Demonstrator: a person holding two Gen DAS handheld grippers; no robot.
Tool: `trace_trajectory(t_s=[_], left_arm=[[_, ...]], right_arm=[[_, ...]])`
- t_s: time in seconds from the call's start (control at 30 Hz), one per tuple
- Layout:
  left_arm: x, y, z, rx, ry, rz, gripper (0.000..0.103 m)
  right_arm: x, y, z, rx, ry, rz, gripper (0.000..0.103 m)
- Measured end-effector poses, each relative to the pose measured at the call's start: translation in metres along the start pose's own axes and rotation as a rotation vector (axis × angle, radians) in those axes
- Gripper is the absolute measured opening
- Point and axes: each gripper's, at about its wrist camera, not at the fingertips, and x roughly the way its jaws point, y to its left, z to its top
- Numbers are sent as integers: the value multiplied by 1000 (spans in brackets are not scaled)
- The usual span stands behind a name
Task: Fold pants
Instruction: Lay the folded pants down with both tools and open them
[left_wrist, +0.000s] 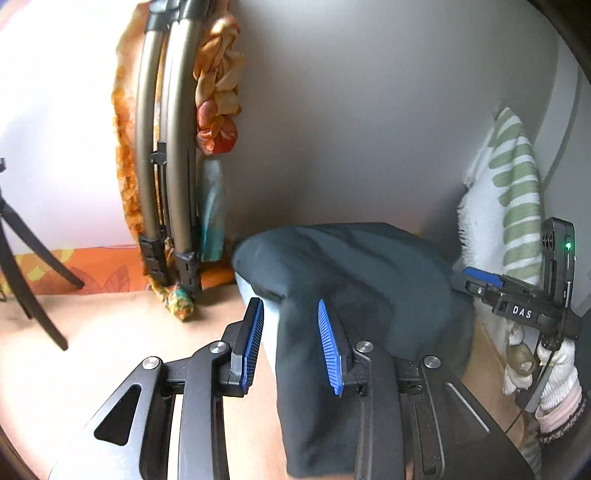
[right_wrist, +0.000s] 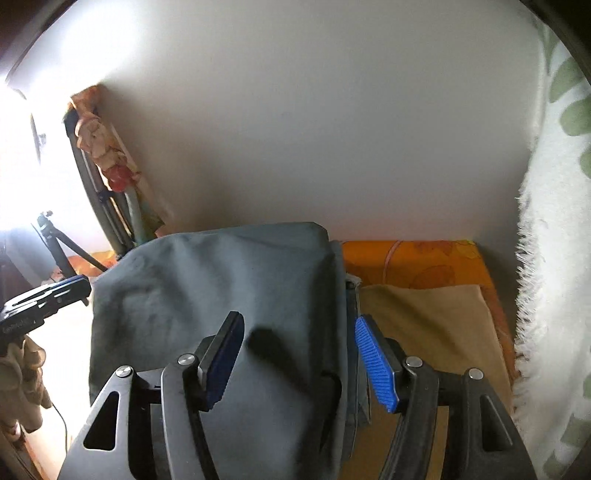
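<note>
A: Left wrist view, what's there?
B: One folded dark navy cloth pair of pants (left_wrist: 354, 280) at centre on one tan surface (left_wrist: 110, 332). The left gripper (left_wrist: 291, 343) stands narrowly parted, cloth between its two blue ribbed pads, gripping nothing.
A: And the right wrist view?
B: The same pants (right_wrist: 221, 288) fill the centre; the right gripper (right_wrist: 301, 363) gapes wide over their right edge. One white towel with green stripes (right_wrist: 554, 258) hangs at right

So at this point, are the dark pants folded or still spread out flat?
Folded: the dark pants lie as a compact doubled bundle with stacked layer edges along their right side, on the tan surface, between the open jaws of both grippers.
</note>
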Motion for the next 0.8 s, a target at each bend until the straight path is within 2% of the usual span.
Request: trace_trajectory(t_s=[0.2, 0.53, 0.6, 0.63, 0.67, 0.8], left_arm=[[-38, -9, -13, 2, -7, -33, 29], [-86, -32, -41, 41, -30, -52, 29], [-97, -35, -49, 50, -32, -55, 34], [-104, -37, -53, 53, -39, -56, 44], [-109, -39, -57, 55, -44, -56, 46], [-130, -48, -72, 78, -68, -40, 46]], right_arm=[[-39, 1, -17, 37, -46, 0, 65], [-97, 14, -49, 44, -114, -57, 65], [-108, 17, -56, 50, -123, -55, 65], [-115, 20, -61, 51, -127, -54, 66], [-120, 24, -64, 49, -129, -58, 67], [-138, 43, -81, 17, -145, -104, 70]])
